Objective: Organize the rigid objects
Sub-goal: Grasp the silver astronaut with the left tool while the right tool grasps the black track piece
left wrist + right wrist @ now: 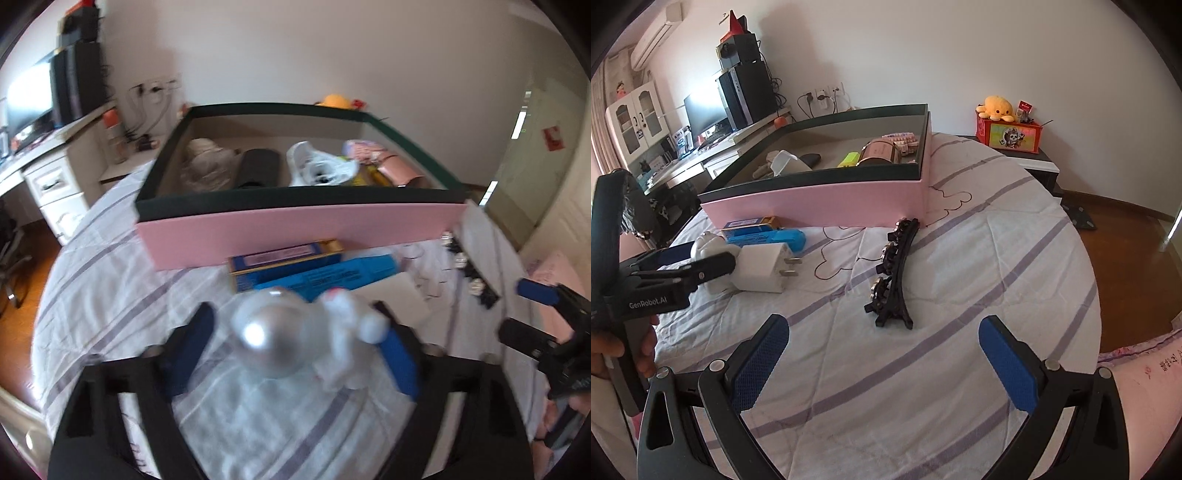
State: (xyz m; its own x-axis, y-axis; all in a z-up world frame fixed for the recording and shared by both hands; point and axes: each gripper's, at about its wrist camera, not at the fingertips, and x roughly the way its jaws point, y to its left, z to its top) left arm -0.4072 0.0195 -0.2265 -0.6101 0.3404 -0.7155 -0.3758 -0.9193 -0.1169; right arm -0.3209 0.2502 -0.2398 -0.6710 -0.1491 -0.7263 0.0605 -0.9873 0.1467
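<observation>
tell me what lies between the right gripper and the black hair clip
Nothing: only bare striped bedsheet lies between the open right gripper and the hair clip, as the right wrist view shows.

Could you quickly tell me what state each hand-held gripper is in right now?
Left hand-held gripper: open around the white figurine, pads not clearly pressing it.
Right hand-held gripper: open, empty, above the bedsheet.
</observation>
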